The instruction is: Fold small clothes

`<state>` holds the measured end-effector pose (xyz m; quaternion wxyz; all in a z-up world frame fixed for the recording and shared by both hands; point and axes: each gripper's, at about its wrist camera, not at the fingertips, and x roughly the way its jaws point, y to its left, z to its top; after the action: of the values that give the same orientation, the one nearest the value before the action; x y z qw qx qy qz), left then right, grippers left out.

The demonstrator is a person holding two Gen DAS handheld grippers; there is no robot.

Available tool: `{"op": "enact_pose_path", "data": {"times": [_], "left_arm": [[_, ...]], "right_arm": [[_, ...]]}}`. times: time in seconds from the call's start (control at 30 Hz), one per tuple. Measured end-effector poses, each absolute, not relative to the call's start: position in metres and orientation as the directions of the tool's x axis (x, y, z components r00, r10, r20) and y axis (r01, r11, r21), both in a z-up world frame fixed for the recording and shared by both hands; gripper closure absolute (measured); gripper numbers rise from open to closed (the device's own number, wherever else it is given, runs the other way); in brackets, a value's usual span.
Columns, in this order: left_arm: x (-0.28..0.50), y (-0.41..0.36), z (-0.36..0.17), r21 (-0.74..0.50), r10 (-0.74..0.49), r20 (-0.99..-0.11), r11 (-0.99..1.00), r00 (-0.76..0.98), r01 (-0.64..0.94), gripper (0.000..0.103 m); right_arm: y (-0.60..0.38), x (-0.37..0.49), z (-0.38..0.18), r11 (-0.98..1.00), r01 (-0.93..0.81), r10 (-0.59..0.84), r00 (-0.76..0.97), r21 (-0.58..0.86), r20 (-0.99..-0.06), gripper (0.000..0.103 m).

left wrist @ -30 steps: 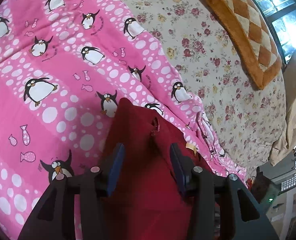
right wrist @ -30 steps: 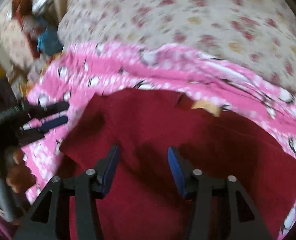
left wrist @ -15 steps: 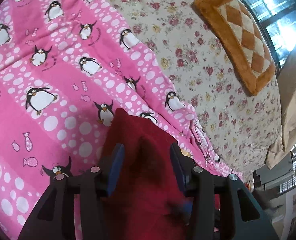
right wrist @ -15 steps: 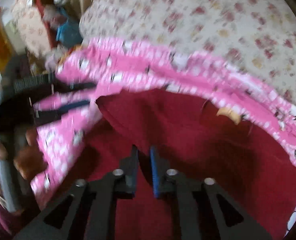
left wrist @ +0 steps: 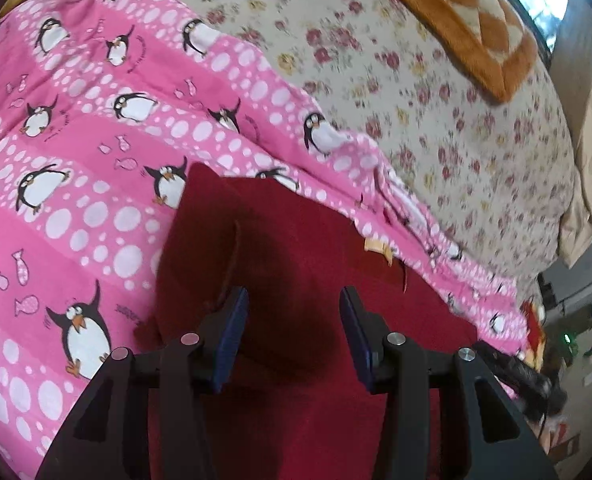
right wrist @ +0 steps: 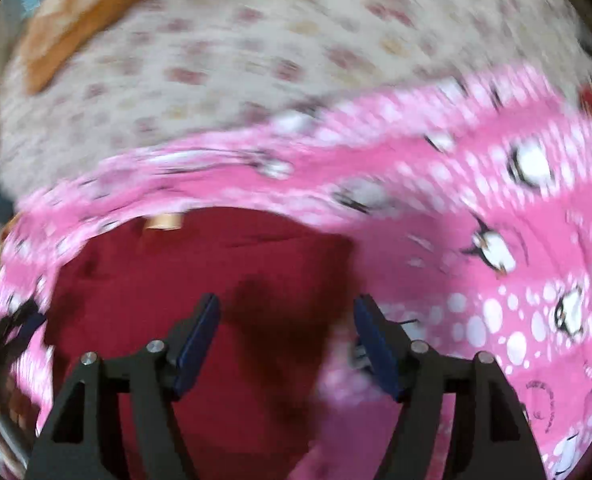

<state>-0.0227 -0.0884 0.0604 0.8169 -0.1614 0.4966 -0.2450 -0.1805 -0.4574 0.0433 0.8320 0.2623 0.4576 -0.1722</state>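
Both wrists close, sharing garment [left wrist: 296, 272], blurred

Daylight enters from a window [left wrist: 543, 8] at upper right. The right wrist view is heavily motion-blurred. Fisheye edges bend and darken.

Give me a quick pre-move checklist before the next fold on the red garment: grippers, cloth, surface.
1. Right gripper free of cloth: ok. Its jaws have just been opening; nothing is pinched between them and the red garment lies below.
2. Left gripper free: ok. Its jaws stand apart over the garment, pads not pressing it.
3. Garment flat: not ok. A raised crease runs just ahead of the left gripper.
4. Garment edge visible for a pinch: ok. Its corner lies clear on the pink penguin blanket.
5. Tan label tucked in: not ok; it sticks out at the far edge.
6. Right wrist view sharp enough: not ok, blurred.
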Motion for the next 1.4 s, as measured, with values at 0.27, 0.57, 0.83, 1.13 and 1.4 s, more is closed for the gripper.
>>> {"op": "enact_pose_path", "data": {"times": [0.27,0.57,0.83,1.13,1.4], "left_arm": [[-0.029,-0.111,0.045,-0.391,-0.479,-0.799,0.873,0.365,0.291,0.078],[-0.039,-0.126,0.043,-0.274,-0.403,-0.823,0.899,0.4,0.34,0.078],[-0.043,-0.126,0.043,-0.256,-0.391,-0.822,0.904,0.414,0.343,0.078],[-0.05,-0.125,0.048,-0.235,-0.387,-0.821,0.9,0.421,0.368,0.078],[-0.071,-0.11,0.052,-0.228,-0.378,-0.813,0.907,0.442,0.355,0.078]], "right_arm": [[-0.455,-0.162,0.042,0.867,0.467,-0.138,0.562,0.175,-0.815,0.09],[-0.467,-0.18,0.044,0.829,0.52,-0.129,0.534,0.205,-0.836,0.073],[-0.408,-0.213,0.058,0.912,0.358,-0.019,0.526,0.201,-0.85,0.064],[-0.409,-0.236,0.046,0.907,0.4,-0.087,0.482,0.131,-0.872,0.059],[-0.399,-0.279,0.064,0.898,0.367,0.015,0.527,0.244,-0.85,0.05]]}}
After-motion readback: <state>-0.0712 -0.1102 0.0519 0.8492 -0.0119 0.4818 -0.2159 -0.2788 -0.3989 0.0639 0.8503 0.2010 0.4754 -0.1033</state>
